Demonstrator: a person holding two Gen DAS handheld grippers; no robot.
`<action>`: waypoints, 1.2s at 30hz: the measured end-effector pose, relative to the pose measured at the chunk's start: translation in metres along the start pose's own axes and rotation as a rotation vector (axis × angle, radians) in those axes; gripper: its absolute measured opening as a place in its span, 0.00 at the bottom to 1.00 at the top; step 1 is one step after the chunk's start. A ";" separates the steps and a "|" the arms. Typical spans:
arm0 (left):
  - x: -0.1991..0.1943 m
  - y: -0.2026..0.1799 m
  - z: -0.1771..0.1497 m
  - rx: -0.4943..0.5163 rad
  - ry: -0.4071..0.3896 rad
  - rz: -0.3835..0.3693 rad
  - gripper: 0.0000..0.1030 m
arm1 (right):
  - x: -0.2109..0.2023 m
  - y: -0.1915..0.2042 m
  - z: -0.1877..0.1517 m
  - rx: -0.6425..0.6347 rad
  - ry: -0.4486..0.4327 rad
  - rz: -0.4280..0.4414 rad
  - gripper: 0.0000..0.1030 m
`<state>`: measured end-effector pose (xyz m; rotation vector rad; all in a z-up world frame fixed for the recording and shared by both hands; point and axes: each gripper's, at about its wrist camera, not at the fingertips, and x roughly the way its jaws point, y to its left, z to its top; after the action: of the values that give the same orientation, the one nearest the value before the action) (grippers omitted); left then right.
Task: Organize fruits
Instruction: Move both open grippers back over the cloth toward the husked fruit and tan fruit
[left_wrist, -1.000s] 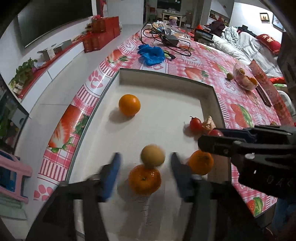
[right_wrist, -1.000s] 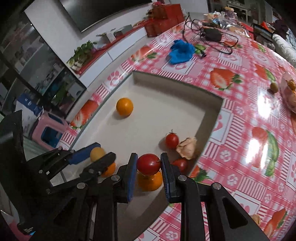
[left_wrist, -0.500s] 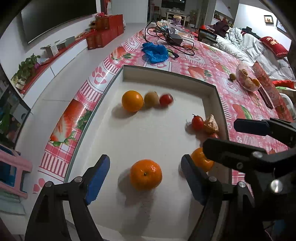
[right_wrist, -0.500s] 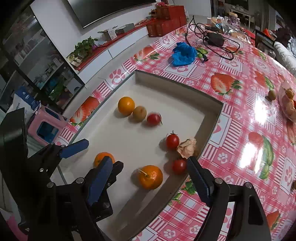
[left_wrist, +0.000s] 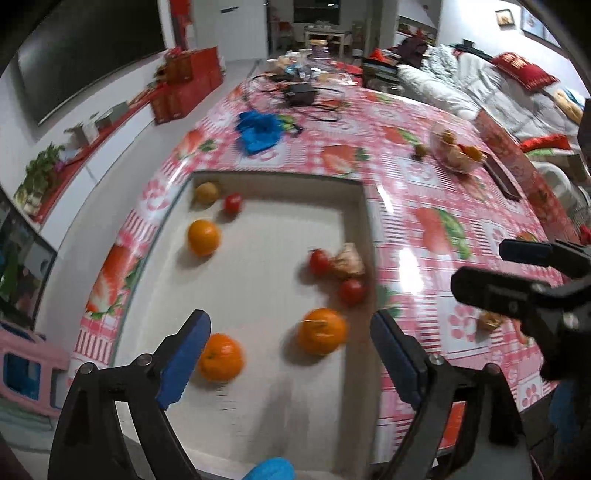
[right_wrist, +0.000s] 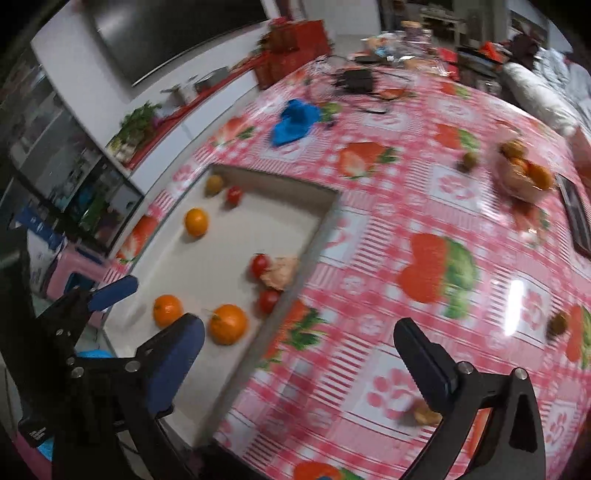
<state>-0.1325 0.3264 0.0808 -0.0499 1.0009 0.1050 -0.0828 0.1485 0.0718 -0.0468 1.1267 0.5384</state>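
Now both grippers are empty. A second ago the right gripper (right_wrist: 299, 343) pinched a red tomato (left_wrist: 232, 202) and the left gripper (left_wrist: 291, 339) sat around a brownish fruit (left_wrist: 207, 192). Both of those fruits now lie in the far left corner of the tray (left_wrist: 364, 221), close to each other. The jaws of both grippers are opening wide, and nothing is between the pads of either one.

The other fruits are spread out in the tray. One orange (left_wrist: 203, 237) sits near the corner pair. Two more oranges lie near the front: a front-left orange (left_wrist: 221, 356) just beside the left gripper's blue pad, and a stemmed orange (left_wrist: 322, 331) to its right. Two more tomatoes, a higher tomato (left_wrist: 319, 261) and a lower tomato (left_wrist: 352, 291), sit by the right wall next to a crumpled scrap (left_wrist: 347, 261).

The right gripper hangs over the pink tablecloth (right_wrist: 424, 229), off the tray. I think the sorting is only partly done, since like fruits are not yet all together.
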 end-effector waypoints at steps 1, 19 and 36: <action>-0.001 -0.008 0.001 0.015 -0.001 -0.004 0.88 | -0.004 -0.007 -0.002 0.013 -0.005 -0.009 1.00; 0.009 -0.125 -0.012 0.207 0.048 -0.031 0.88 | -0.048 -0.114 -0.050 0.108 -0.059 -0.223 1.00; 0.020 -0.153 -0.014 0.262 0.075 0.013 0.88 | -0.044 -0.145 -0.071 0.089 -0.051 -0.293 1.00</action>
<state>-0.1164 0.1740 0.0552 0.1931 1.0824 -0.0163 -0.0944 -0.0162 0.0454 -0.1184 1.0699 0.2263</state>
